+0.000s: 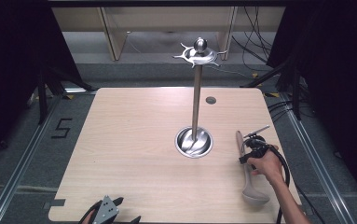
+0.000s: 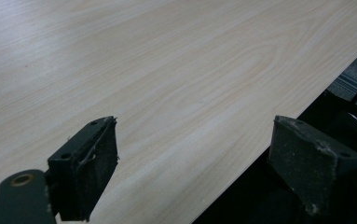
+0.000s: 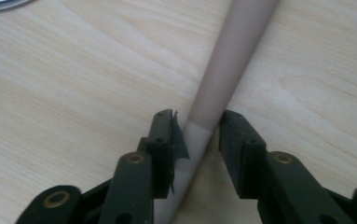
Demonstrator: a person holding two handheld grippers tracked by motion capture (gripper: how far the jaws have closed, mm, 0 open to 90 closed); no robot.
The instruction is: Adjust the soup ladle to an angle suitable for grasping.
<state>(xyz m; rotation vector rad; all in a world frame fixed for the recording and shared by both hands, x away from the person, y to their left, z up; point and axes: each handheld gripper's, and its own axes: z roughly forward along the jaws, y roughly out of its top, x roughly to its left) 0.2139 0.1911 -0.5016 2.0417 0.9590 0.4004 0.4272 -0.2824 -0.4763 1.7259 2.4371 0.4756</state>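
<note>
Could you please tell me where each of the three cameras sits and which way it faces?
High view: above the person's side, facing forward and down on the table, the metal stand, both grippers and a forearm.
Left gripper view: on the left gripper, along its spread jaws toward the table's near edge.
Right gripper view: on the right gripper, jaws around the ladle handle.
Shared: the high and right gripper views both show the ladle.

I'm seeing bare table (image 1: 129,154) lying wide open across the left and middle. The tall steel stand (image 1: 195,100) is blocking centre-right, with the ladle (image 1: 247,170) lying beside it.
</note>
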